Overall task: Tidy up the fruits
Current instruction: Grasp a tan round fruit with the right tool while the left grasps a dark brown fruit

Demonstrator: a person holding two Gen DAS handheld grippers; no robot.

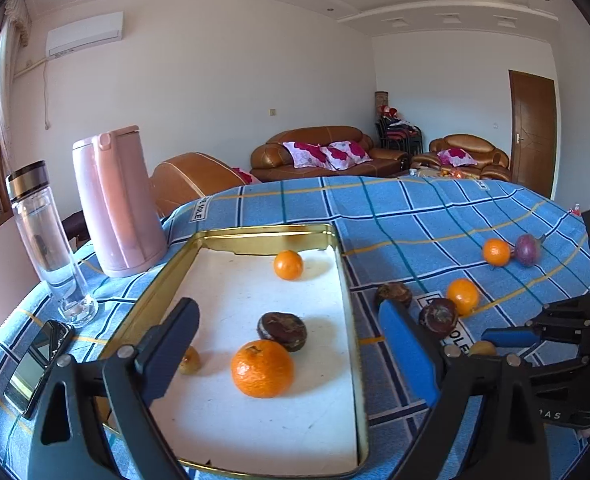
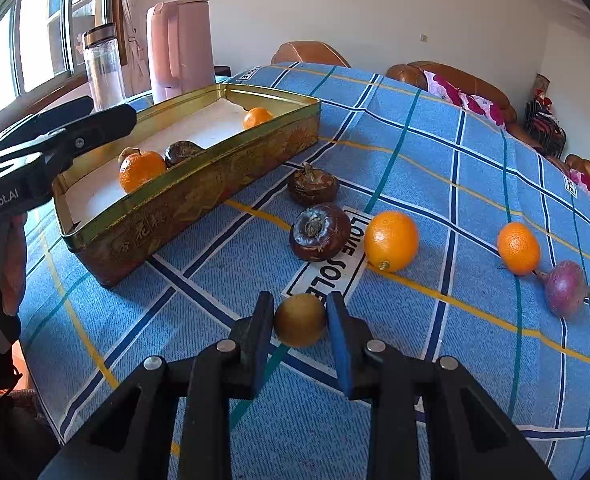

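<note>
Gold tin (image 2: 215, 176) already holds four fruits; our right gripper (image 2: 299, 322) clamps a brown longan (image 2: 299, 320), left gripper (image 1: 291, 344) spread empty, five more wait on the desk (image 2: 435, 160).

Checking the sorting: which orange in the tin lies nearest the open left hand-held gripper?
The large orange, beside the dark brown fruit; the other orange sits at the far end.

Inside the tin (image 1: 347, 280): two oranges (image 1: 262, 368), one dark water chestnut (image 1: 282, 331), one small brown fruit (image 1: 190, 360). Outside it: two oranges (image 2: 391, 240), two chestnuts (image 2: 319, 232), one brown fruit (image 2: 299, 320), one purple fruit (image 2: 566, 289).
</note>
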